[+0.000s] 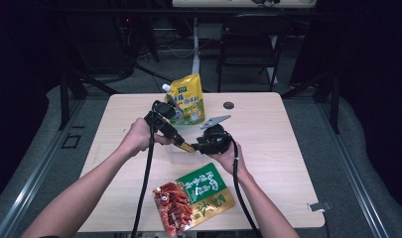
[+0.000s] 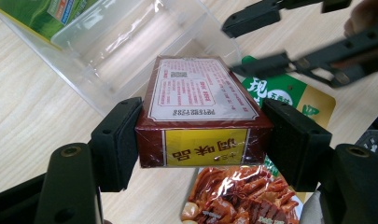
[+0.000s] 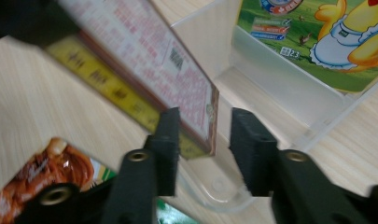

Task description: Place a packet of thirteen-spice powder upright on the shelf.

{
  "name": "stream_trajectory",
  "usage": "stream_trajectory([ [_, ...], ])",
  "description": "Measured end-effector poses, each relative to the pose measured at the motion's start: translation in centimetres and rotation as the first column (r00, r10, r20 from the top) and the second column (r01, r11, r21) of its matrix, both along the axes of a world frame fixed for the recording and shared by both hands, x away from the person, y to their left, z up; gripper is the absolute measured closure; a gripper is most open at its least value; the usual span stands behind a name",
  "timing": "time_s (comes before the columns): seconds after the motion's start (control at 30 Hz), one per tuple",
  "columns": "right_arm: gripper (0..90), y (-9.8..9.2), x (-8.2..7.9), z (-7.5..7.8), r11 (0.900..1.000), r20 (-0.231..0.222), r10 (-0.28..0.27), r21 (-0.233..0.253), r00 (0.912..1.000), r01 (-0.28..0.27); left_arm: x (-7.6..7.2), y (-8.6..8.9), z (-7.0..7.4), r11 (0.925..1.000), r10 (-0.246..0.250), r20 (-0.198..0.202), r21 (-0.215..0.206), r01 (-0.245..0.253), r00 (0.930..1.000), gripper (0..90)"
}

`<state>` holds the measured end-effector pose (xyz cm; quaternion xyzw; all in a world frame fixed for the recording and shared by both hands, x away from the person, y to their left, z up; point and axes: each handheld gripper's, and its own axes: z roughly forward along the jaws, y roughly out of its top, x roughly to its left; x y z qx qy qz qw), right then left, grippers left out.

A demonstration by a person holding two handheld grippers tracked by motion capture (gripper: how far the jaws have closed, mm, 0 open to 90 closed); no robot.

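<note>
Left gripper [image 2: 199, 140]: I hold it in my left hand [image 1: 137, 136], left of centre in the high view; its jaws are closed on the box, one pad on each long side

Box [image 2: 198, 100]: dark red, with a white label on top and a yellow band on the end facing the camera; it sits level between my pads at the centre of the left gripper view, held above the table

Box in right gripper view [image 3: 144, 79]: it runs from the upper left down to the centre, blurred, and its near corner sits in the gap between my right jaws

Right gripper [image 3: 205, 154]: in my right hand [image 1: 228, 153], just right of centre in the high view; its jaws are partly open around the box corner (the left pad looks to be at the box edge, the right pad stands clear of it)

Tray [image 2: 126, 44]: clear plastic, upper left to top centre of the left gripper view, on the table behind the box; I cannot tell if the box touches it

Yellow pouch [image 1: 186, 99]: upright at the upper centre of the high view, behind both grippers

Green pack [image 1: 193, 198]: flat on the table at the lower centre of the high view, near edge, between my forearms

Table [image 1: 268, 129]: pale wood, under all of it
</note>
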<state>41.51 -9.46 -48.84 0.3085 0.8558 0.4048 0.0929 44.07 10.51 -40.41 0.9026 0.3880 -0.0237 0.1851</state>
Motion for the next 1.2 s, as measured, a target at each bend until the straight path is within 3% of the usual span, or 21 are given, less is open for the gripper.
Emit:
stream_trajectory([
  [0.03,49.6,-0.2,-0.5,-0.1,0.999,0.023,0.045,0.004,0.9987,-0.045,0.1,0.0,0.0,0.9999,0.010,-0.009,-0.007,-0.010,0.9999,32.0],
  [0.13,43.6,0.4,-1.6,-0.1,0.994,0.080,0.103,-0.033,0.9915,-0.100,0.3,-0.1,0.0,0.9997,0.020,-0.012,-0.015,-0.020,0.9997,32.1],
  [0.23,45.6,1.7,-2.2,0.1,0.993,0.143,0.114,-0.057,0.9831,-0.107,0.5,-0.2,0.1,0.9995,0.020,-0.017,-0.022,-0.020,0.9997,32.0],
  [0.27,47.5,2.1,-2.2,0.2,0.991,0.156,0.116,-0.086,0.9809,-0.104,0.5,-0.2,0.2,0.9997,0.017,-0.019,-0.018,-0.017,0.9997,32.0],
  [0.37,56.2,3.1,-2.0,0.3,0.993,0.191,0.095,-0.083,0.9770,-0.080,0.5,-0.2,0.2,0.9995,0.024,-0.012,-0.020,-0.025,0.9996,31.8],
  [0.53,60.3,3.2,-1.7,0.5,0.992,0.202,0.108,-0.079,0.9735,-0.093,0.8,0.2,0.4,0.9976,0.032,0.007,-0.061,-0.031,0.9995,31.0],
  [0.57,65.7,3.0,-1.6,0.6,0.991,0.198,0.122,-0.071,0.9725,-0.110,0.8,0.3,0.5,0.9970,0.032,0.010,-0.071,-0.031,0.9994,29.6],
  [0.63,66.3,2.8,-1.3,0.6,0.991,0.193,0.134,-0.051,0.9720,-0.126,0.7,0.3,0.5,0.9961,0.034,0.018,-0.082,-0.033,0.9992,28.0],
  [0.9,66.9,2.5,-0.6,0.0,0.985,0.176,0.171,-0.052,0.9693,-0.165,0.6,1.1,0.5,0.9926,0.037,0.037,-0.117,-0.032,0.9987,28.1],
  [0.97,66.9,2.5,-0.4,-0.2,0.983,0.170,0.183,-0.056,0.9683,-0.176,0.5,1.6,0.6,0.9892,0.046,0.064,-0.142,-0.036,0.9969,28.0],
  [1.2,67.0,2.4,0.2,-0.7,0.979,0.137,0.202,-0.057,0.9699,-0.196,0.5,2.8,-0.3,0.9857,0.053,0.048,-0.163,-0.044,0.9974,38.8],
])
